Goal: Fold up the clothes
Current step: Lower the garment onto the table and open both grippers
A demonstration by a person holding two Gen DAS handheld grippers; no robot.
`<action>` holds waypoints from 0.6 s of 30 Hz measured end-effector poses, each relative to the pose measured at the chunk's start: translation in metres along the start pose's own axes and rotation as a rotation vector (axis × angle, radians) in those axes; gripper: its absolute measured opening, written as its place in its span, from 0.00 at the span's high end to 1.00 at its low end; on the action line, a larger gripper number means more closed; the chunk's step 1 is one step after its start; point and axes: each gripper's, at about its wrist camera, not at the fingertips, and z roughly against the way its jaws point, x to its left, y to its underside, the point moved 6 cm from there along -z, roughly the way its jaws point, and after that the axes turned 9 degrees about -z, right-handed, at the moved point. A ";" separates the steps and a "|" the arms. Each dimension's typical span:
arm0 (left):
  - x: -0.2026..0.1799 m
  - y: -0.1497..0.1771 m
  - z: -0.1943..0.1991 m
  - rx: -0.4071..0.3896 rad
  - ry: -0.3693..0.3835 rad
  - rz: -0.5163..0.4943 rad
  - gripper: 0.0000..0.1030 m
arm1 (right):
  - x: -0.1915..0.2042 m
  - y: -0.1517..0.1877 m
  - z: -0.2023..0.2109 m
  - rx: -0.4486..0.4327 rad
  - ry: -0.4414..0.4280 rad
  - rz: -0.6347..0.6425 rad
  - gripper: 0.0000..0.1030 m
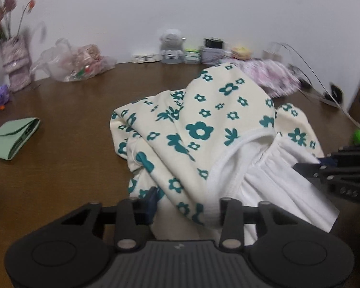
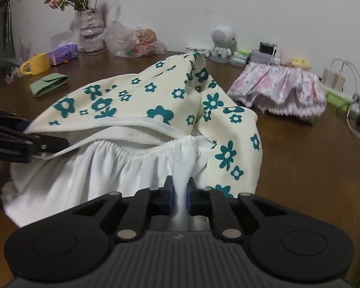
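Observation:
A cream garment with teal flowers (image 1: 204,120) and a white gathered lining (image 2: 108,168) lies bunched on the brown table (image 1: 71,120). In the left wrist view my left gripper (image 1: 188,201) has the garment's near edge bunched between its fingers. From the right wrist view, that left gripper (image 2: 59,144) pinches the white elastic hem at the left side. My right gripper (image 2: 180,189) is shut on a fold of the white lining just below the gathered waistband. It also shows at the right edge of the left wrist view as the right gripper (image 1: 307,168), clamped on the white cloth.
A folded green cloth (image 1: 14,139) lies at the left. A pink floral garment (image 2: 281,88) sits at the back right, near cables (image 2: 355,110). Along the wall stand a vase of flowers (image 1: 16,64), a plastic bag (image 1: 76,62), a small white figure (image 1: 171,45) and a yellow cup (image 2: 37,63).

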 end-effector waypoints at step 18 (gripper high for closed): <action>0.001 0.014 0.079 -0.089 -0.085 0.123 0.28 | 0.046 -0.021 0.084 -0.167 -0.200 0.151 0.36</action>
